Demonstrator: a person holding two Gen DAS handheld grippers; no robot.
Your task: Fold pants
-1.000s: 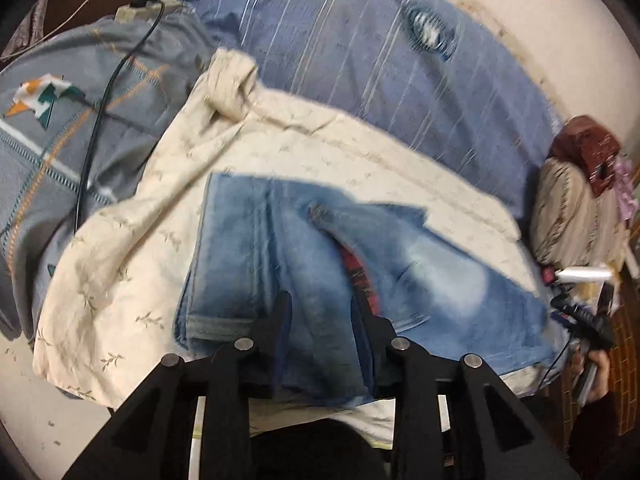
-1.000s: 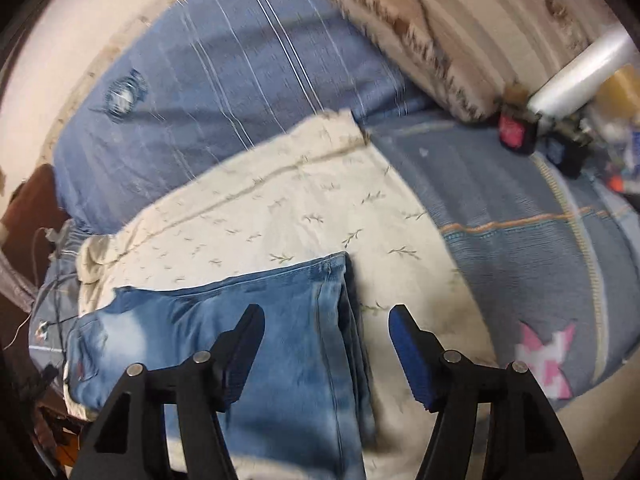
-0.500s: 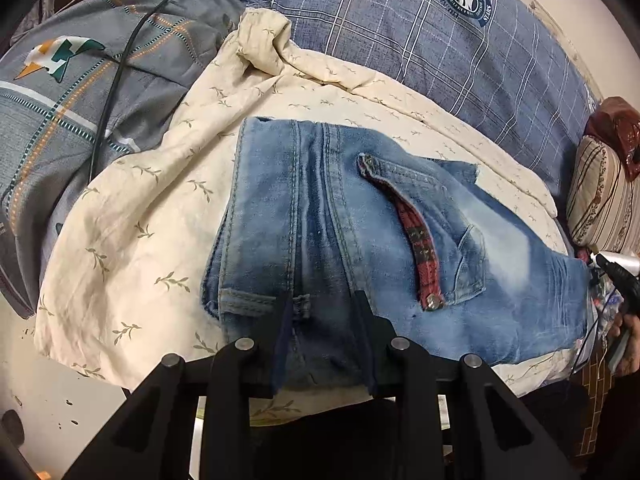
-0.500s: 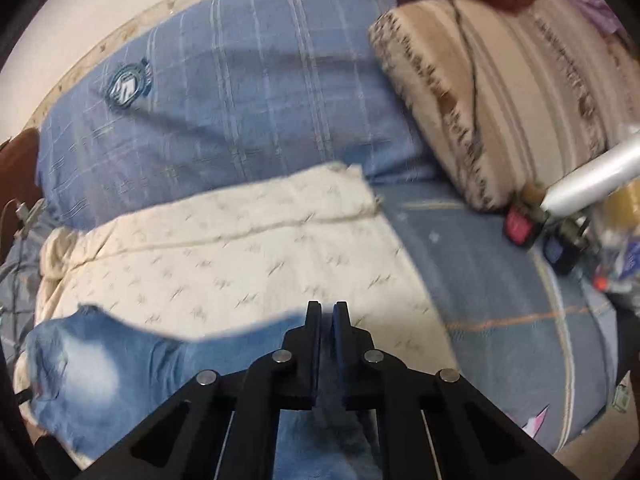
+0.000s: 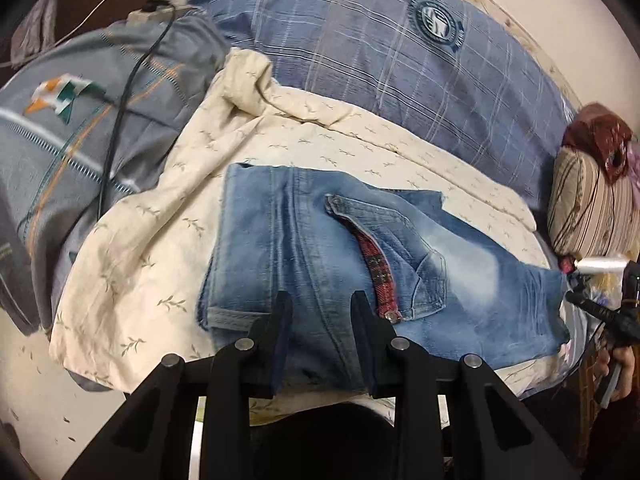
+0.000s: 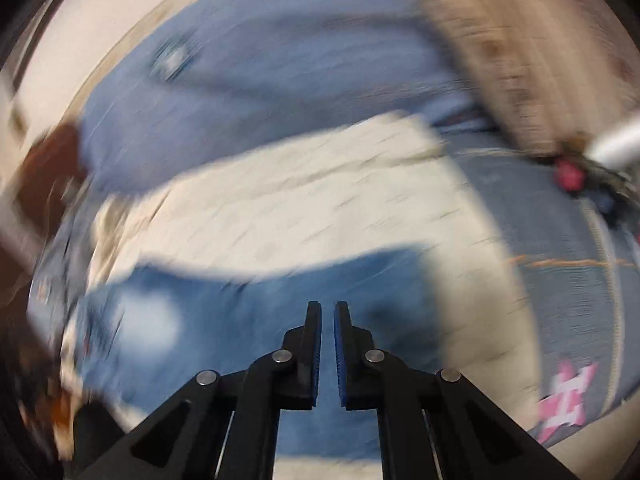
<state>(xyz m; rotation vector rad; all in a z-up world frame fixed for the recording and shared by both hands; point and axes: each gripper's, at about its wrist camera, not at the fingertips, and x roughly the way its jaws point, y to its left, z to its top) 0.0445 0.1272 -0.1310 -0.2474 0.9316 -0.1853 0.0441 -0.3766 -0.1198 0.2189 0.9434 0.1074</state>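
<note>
The left gripper (image 5: 321, 300) has its jaws a narrow way apart with a bunched fold of the jeans (image 5: 332, 248) between them; the denim fills the gap and the pads look pressed on it, at the near edge of the garment. The gripper points steeply down onto the bed.

The right gripper (image 6: 327, 310) has its jaws pressed almost together, only a thin slit between the blue pads. Blue denim (image 6: 248, 300) lies behind and below them, but that view is smeared by motion and whether cloth is pinched in the slit cannot be told. It too tilts steeply down.

The jeans lie partly folded on a cream sheet (image 5: 132, 240) with a small leaf print, spread over the bed. In the left view a hem (image 5: 236, 316) lies just left of the jaws, and a red plaid waistband lining (image 5: 376, 276) with a pocket beside it lies just to their right.

Only the left view shows detail: a blue checked pillow (image 5: 380, 60) with a round badge beyond the sheet, a grey quilt (image 5: 80, 120) at left with a black cable (image 5: 120, 116) across it, a striped cushion (image 5: 592, 204) at right, and at the far right edge the right gripper's black frame with a hand (image 5: 618, 368) on it.

Only the right view shows the grey-blue bedcover (image 6: 560, 300) to the right of the sheet, with a pink star shape (image 6: 564, 400).
</note>
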